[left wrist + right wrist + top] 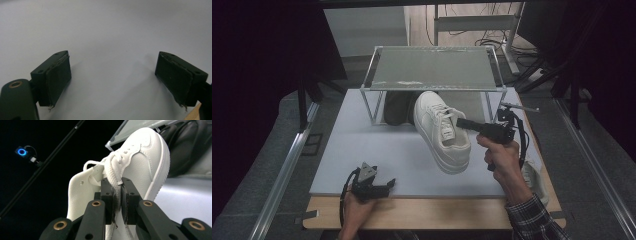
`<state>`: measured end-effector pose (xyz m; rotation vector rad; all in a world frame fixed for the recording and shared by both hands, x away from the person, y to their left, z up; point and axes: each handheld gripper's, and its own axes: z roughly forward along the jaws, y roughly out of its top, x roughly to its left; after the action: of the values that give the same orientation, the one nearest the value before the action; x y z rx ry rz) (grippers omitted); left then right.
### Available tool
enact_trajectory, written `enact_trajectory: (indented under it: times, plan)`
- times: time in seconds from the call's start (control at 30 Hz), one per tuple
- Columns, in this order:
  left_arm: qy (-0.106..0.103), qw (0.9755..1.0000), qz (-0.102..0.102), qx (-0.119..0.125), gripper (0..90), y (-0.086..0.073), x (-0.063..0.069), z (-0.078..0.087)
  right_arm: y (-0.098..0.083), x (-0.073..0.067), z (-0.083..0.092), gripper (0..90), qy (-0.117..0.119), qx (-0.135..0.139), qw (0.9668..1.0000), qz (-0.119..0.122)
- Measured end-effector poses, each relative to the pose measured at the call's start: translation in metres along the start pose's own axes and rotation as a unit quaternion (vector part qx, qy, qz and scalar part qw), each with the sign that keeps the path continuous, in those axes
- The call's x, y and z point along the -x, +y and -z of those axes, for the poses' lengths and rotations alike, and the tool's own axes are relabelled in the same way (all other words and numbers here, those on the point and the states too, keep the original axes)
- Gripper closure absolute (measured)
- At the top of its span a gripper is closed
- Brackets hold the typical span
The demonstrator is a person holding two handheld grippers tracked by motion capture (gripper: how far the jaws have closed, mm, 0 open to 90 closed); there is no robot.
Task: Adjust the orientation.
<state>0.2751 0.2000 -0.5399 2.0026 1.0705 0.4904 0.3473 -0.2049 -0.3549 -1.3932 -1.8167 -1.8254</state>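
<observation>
A white sneaker (pixel 442 130) hangs tilted above the middle of the grey mat (pixel 362 160), toe toward the rack. My right gripper (pixel 460 122) comes in from the right and is shut on its laces by the tongue. In the right gripper view the two pads (pixel 117 187) pinch the white laces (pixel 112 170), and the sneaker (pixel 147 162) rises beyond them. My left gripper (pixel 389 184) rests at the mat's front left edge, apart from the sneaker. Its jaws (pixel 112 72) stand wide open over bare mat, with nothing between them.
A metal-framed rack (pixel 432 67) with a flat shelf stands at the back of the mat, and a dark shoe-like thing (pixel 398 107) lies under it. A second white shoe (pixel 534 182) sits at the table's right edge beside my right forearm. Dark floor surrounds the table.
</observation>
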Motion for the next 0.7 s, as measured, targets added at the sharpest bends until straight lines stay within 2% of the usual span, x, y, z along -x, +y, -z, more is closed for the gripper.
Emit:
enact_trajectory:
  times: [0.37, 0.7]
  plan:
    - [0.0, 1.0, 0.0, 0.0, 12.8, 0.0, 0.0, 0.0, 0.023, -0.015, -0.006, 81.9, 0.0, 0.014, 0.9999, 0.006]
    - [-0.001, 1.0, 0.001, 0.001, 12.8, 0.0, 0.0, 0.0, 0.042, -0.017, -0.021, 81.9, -0.01, 0.028, 0.9996, 0.002]
